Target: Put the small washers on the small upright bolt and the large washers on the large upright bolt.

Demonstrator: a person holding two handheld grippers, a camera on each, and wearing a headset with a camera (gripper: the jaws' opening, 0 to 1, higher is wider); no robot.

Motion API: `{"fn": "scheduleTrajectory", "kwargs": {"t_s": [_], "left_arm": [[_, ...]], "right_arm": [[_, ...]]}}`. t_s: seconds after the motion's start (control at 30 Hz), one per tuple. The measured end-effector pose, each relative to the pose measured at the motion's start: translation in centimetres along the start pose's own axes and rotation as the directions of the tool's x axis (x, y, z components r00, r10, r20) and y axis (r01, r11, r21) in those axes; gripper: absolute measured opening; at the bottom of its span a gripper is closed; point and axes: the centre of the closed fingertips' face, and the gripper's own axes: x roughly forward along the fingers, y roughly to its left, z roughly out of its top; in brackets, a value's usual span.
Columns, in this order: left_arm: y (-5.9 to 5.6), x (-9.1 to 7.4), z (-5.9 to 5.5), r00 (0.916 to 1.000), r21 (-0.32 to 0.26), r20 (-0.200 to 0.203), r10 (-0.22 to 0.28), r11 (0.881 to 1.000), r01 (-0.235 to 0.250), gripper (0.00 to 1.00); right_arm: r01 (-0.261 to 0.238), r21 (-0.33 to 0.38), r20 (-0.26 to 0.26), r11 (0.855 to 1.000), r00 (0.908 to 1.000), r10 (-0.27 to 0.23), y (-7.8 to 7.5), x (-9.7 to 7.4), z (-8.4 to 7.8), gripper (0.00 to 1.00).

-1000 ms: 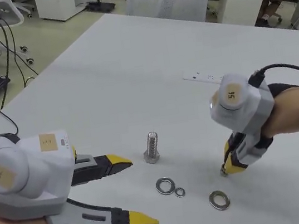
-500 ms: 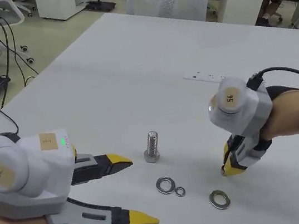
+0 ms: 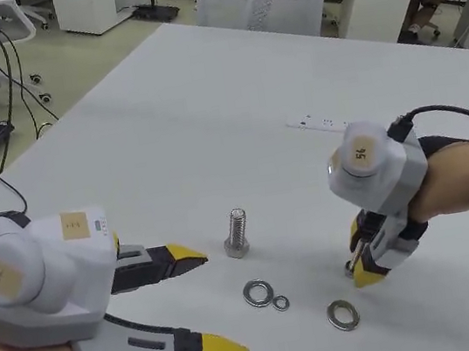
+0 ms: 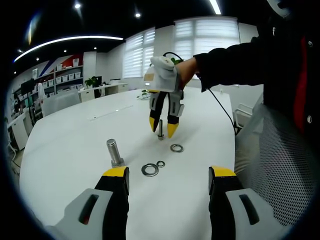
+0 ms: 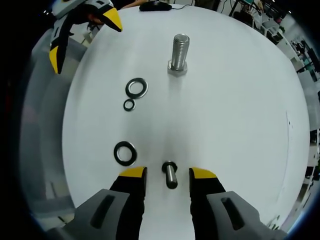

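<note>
Your right gripper [image 5: 168,172] straddles the small bolt [image 5: 170,176], jaws released and seemingly clear of it. Your left gripper [image 4: 169,172] gapes, holding nothing. The washers [image 3: 258,293] lie loose near the large bolt [image 3: 237,232].

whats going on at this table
A person works two handheld grippers over a white table. The right gripper has its open jaws either side of the small bolt, not clamped. The left gripper hangs open near the large bolt. Two large washers and a small washer lie loose, none on a bolt.
</note>
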Motion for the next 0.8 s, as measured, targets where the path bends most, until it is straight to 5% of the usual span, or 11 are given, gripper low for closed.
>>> {"fn": "scheduleTrajectory", "kwargs": {"t_s": [0.33,0.8], "left_arm": [[0.0,0.0,0.1,1.0,0.004,0.003,-0.001,1.0,0.001,0.64],[-0.1,-0.3,0.4,0.9999,0.01,0.012,0.004,1.0,-0.004,0.64]], "right_arm": [[-0.003,0.013,0.02,1.0,0.9998,0.003,0.0,-0.5,0.4,0.46],[0.01,-0.004,0.045,1.0,0.9989,-0.01,0.5,-1.8,2.2,0.48]]}}
